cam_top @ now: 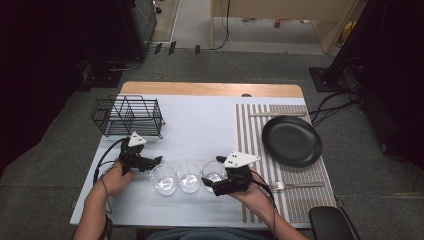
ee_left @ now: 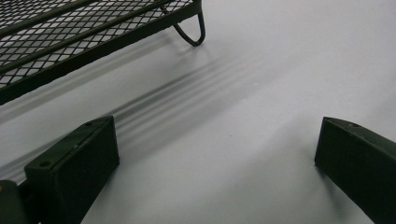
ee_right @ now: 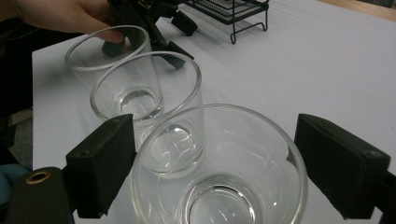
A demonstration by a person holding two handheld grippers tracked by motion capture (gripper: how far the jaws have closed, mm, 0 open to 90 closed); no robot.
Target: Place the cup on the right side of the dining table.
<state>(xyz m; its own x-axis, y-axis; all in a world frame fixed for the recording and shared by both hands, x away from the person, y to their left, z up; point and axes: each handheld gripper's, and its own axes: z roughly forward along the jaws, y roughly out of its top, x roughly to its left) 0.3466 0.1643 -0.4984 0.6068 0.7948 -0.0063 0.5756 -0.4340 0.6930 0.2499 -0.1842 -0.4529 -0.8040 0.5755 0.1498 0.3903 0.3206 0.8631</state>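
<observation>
- White tabletop [cam_top: 200, 125] carried three glasses in a row at its near edge.
- Right gripper [ee_right: 208, 172] straddled the nearest glass [ee_right: 219, 168]; jaws parted at 9 and 3 o'clock, pads seemingly not pressing.
- Left gripper [ee_left: 215, 158] stood released over bare table, the wire rack [ee_left: 84, 37] at 11 o'clock.
</observation>
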